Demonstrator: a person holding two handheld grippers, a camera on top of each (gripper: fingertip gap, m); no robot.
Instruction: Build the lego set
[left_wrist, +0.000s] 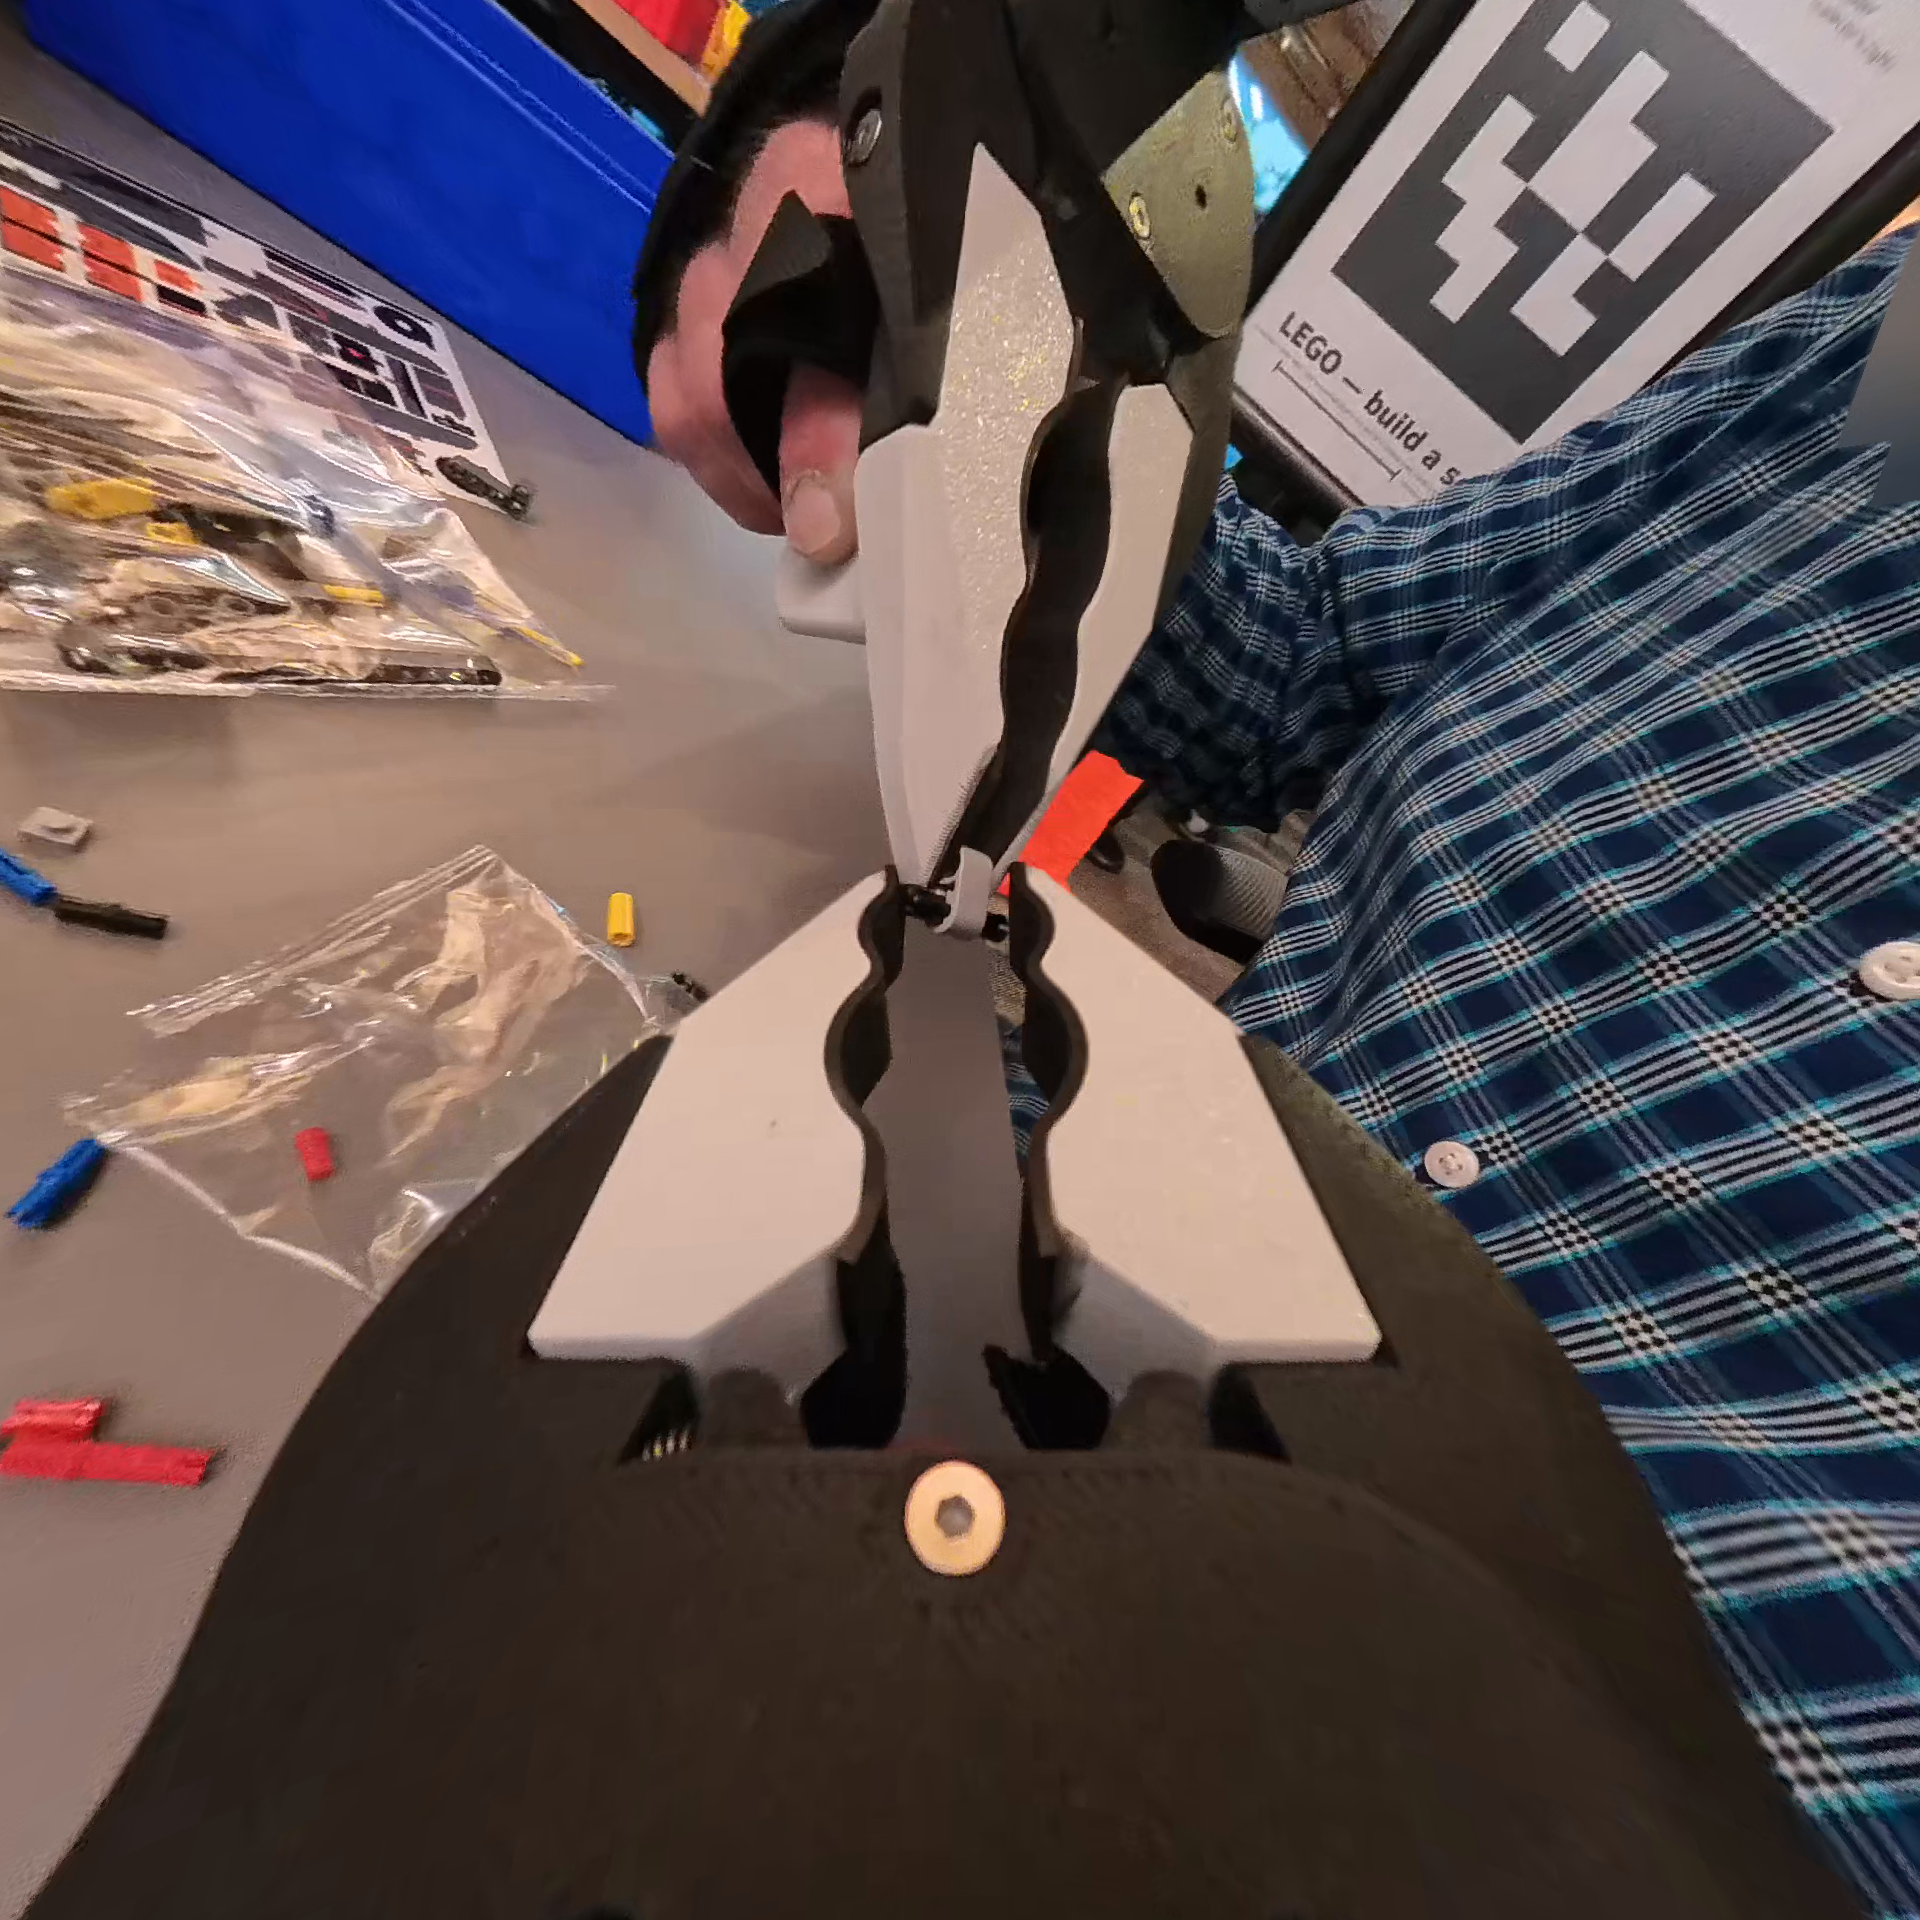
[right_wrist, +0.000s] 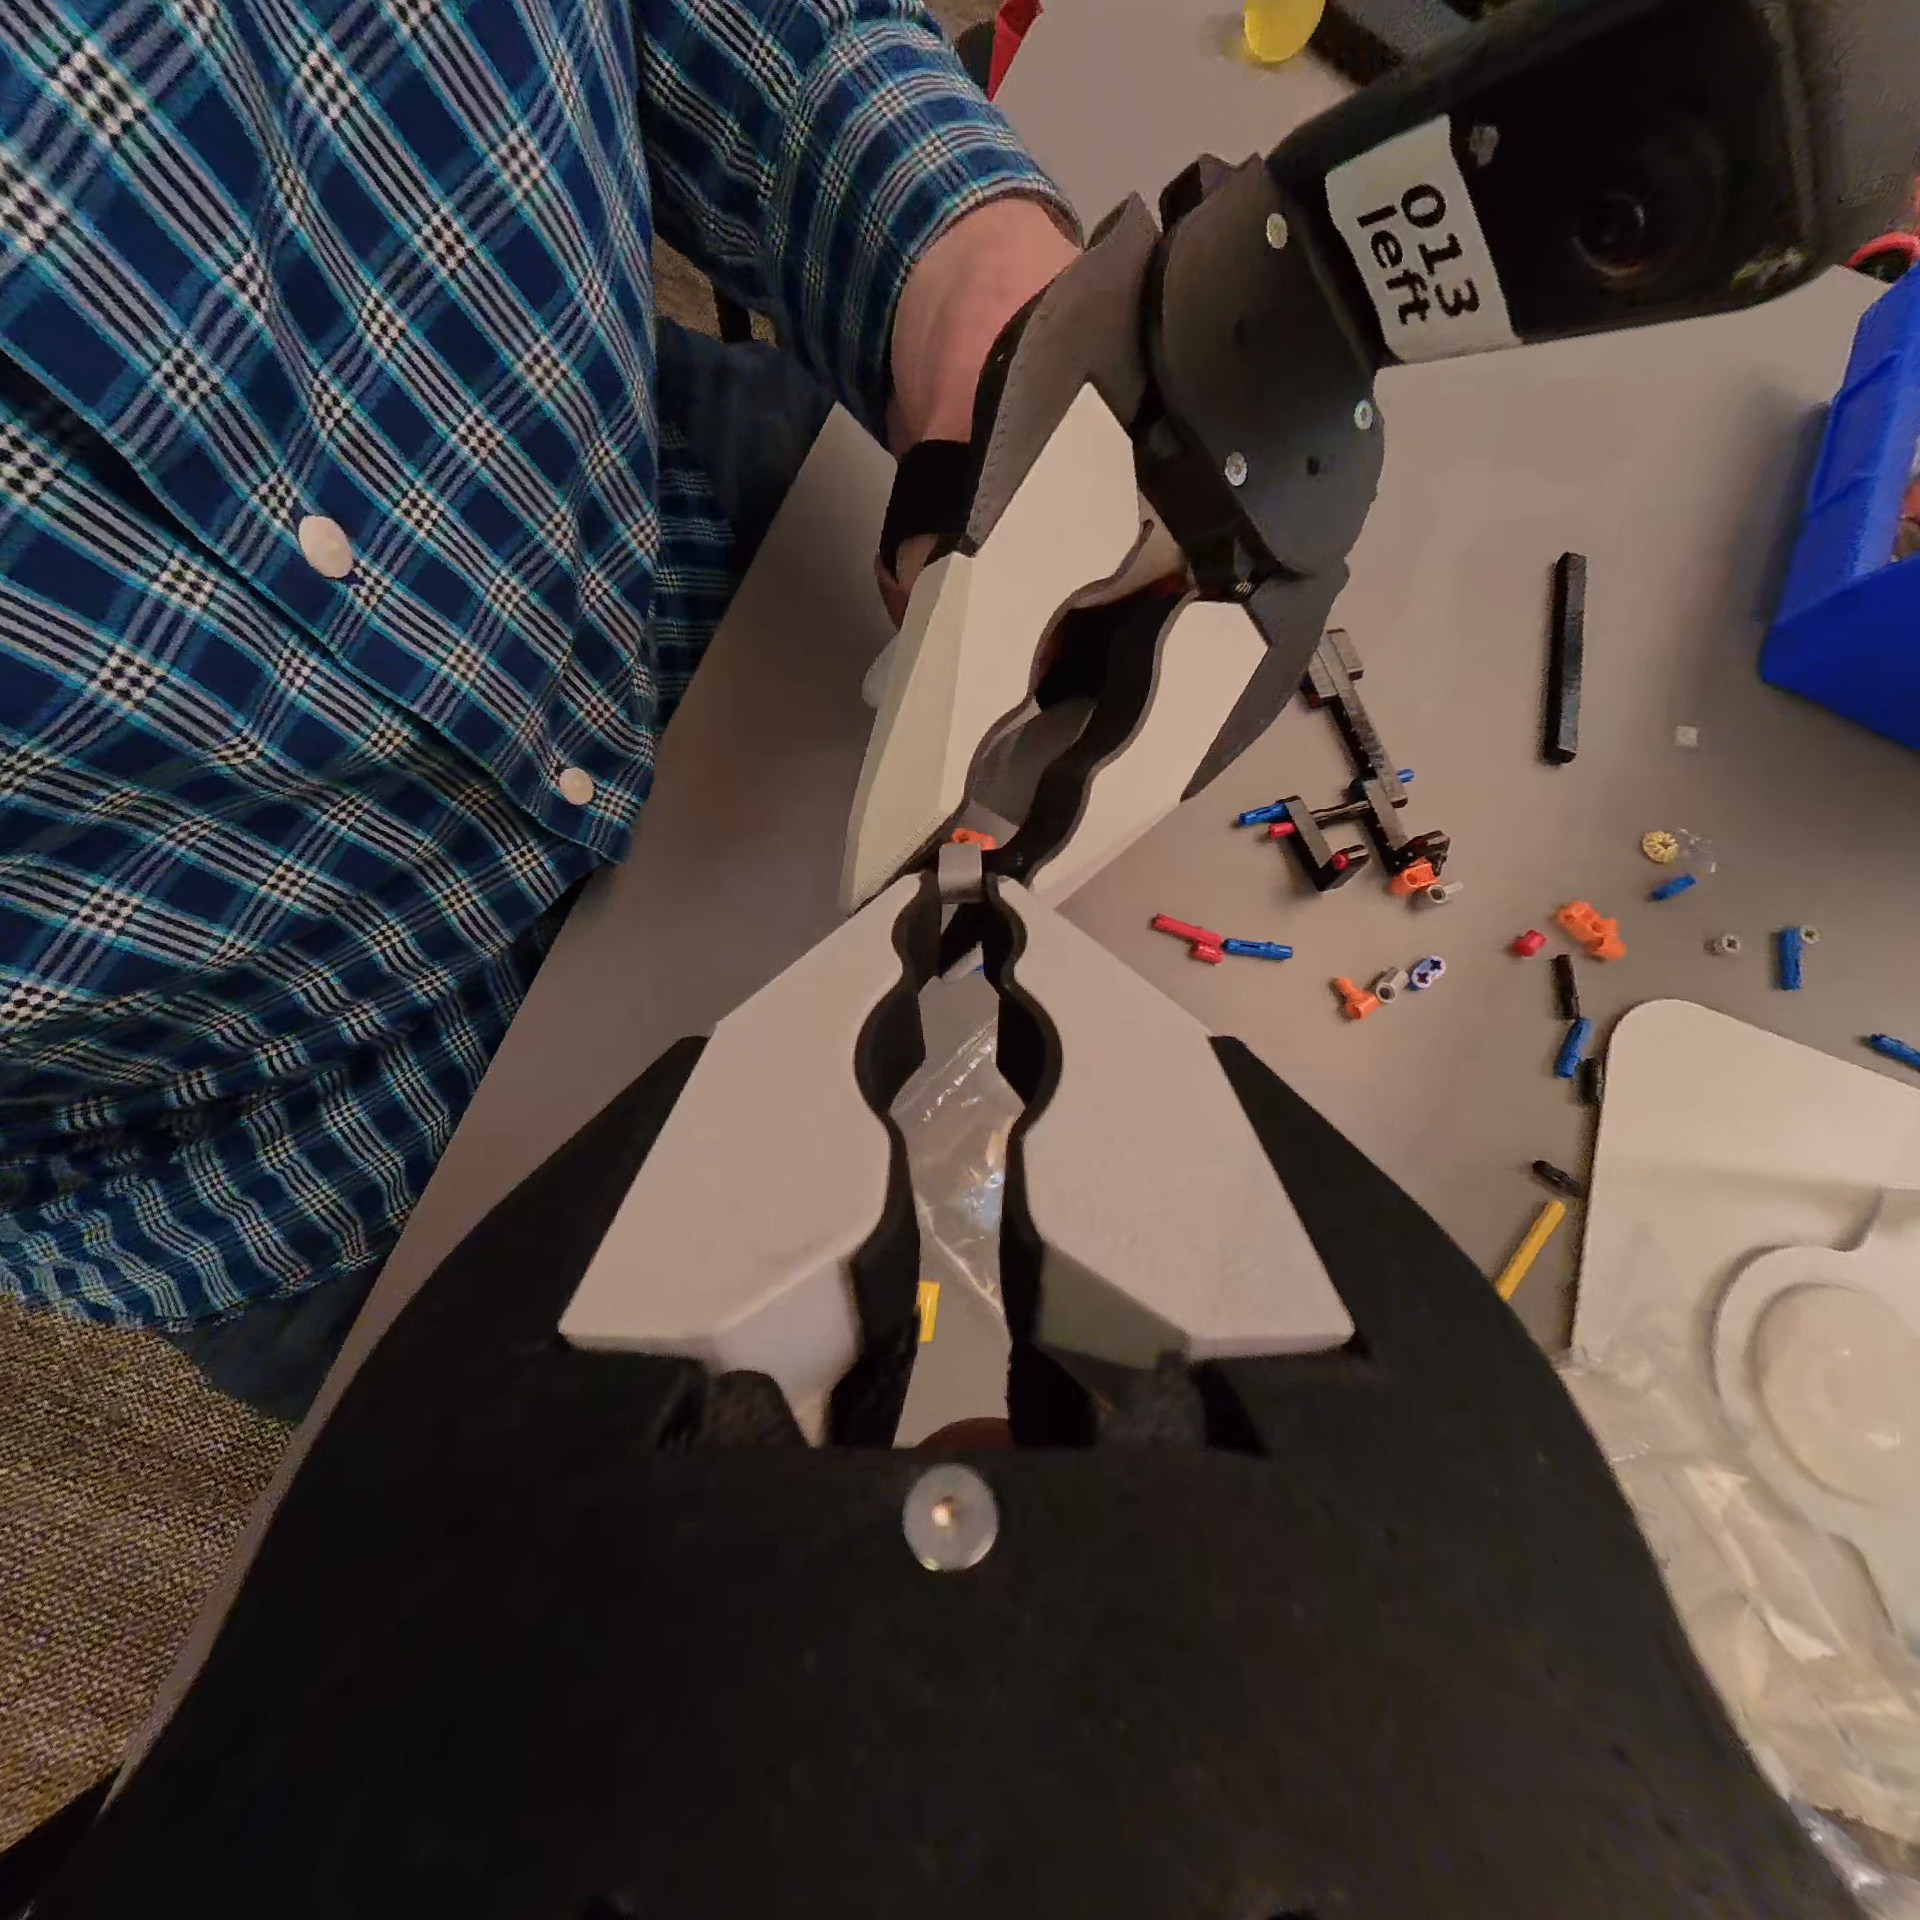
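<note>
Both grippers meet tip to tip in the air in front of a person's plaid shirt (right_wrist: 312, 416). My right gripper (right_wrist: 958, 885) is shut on a small grey lego piece (right_wrist: 961, 871). In the left wrist view it comes down from above (left_wrist: 966, 862) with the grey piece (left_wrist: 968, 894) at its tips. My left gripper (left_wrist: 958, 894) is closed on a small black pin (left_wrist: 925, 904) that meets the grey piece. In the right wrist view the left gripper (right_wrist: 971, 840) reaches in from the upper right, with an orange bit (right_wrist: 966, 836) at its tips.
A part-built black assembly (right_wrist: 1361, 790), a black beam (right_wrist: 1567, 665), a white tray (right_wrist: 1766, 1143) and a blue bin (right_wrist: 1860, 520) lie on the grey table among loose pins. Bags of parts (left_wrist: 260, 582), an empty bag (left_wrist: 395, 1039), a sticker sheet (left_wrist: 312, 301) and red bricks (left_wrist: 104, 1455) lie on the left. Left and right tips are no more than a few centimetres apart. The part-built black assembly (right_wrist: 1361, 790) sits 20 cm or so from the ends of my right fingers.
</note>
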